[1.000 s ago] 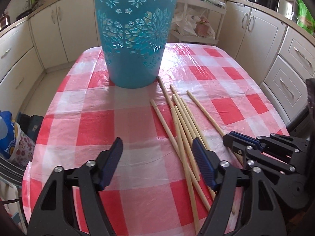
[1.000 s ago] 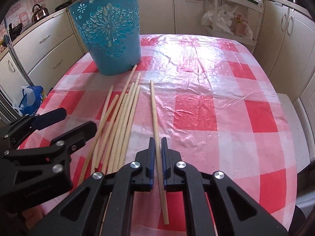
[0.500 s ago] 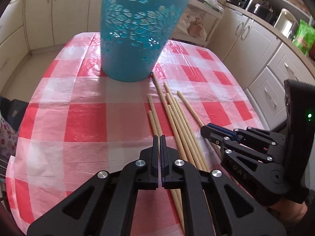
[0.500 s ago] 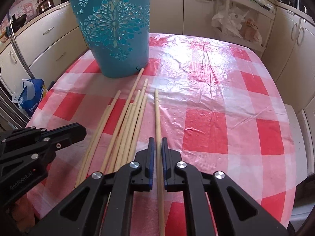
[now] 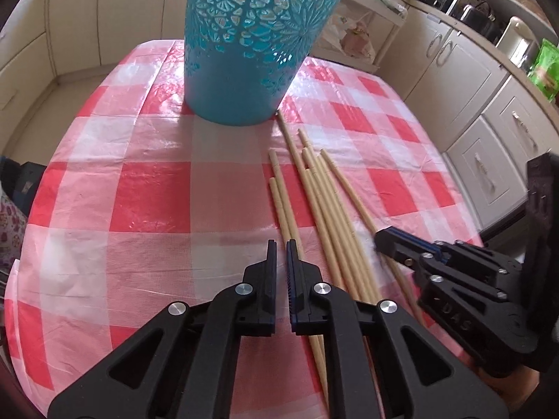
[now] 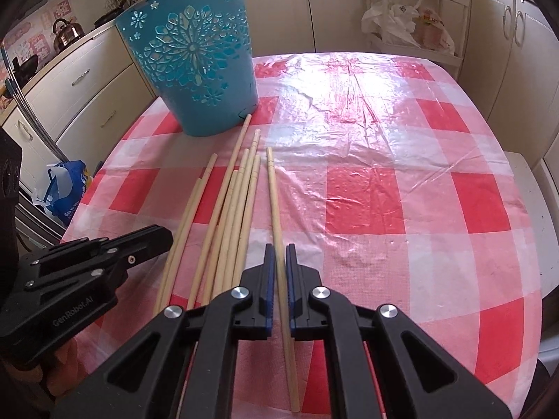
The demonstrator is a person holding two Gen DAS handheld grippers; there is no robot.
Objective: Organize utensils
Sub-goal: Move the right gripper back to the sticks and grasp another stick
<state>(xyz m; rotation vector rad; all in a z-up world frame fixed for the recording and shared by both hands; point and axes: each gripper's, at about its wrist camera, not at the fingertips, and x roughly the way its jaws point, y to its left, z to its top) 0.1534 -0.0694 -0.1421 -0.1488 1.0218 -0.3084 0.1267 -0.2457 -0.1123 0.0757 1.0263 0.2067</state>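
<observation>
Several long wooden chopsticks (image 5: 325, 206) lie side by side on a red-and-white checked tablecloth (image 5: 139, 188), pointing toward a teal cut-out basket (image 5: 251, 42). My left gripper (image 5: 281, 248) is shut, with nothing visible between its pads, just left of the leftmost sticks. My right gripper (image 6: 278, 255) is shut on the rightmost single chopstick (image 6: 274, 195), which runs between its pads and lies apart from the bundle (image 6: 230, 209). The basket (image 6: 195, 73) stands upright at the sticks' far ends. Each gripper shows in the other's view: the right (image 5: 380, 241) and the left (image 6: 164, 241).
Cream kitchen cabinets (image 5: 464, 80) surround the table on all sides. A blue bag (image 6: 64, 192) sits on the floor left of the table. A rack with plastic bags (image 6: 408, 24) stands behind the table's far edge. The table edge is close on the right (image 6: 524, 244).
My left gripper went from wide open to shut and moved forward toward the basket. My right gripper stayed shut on the single chopstick and shifted slightly forward.
</observation>
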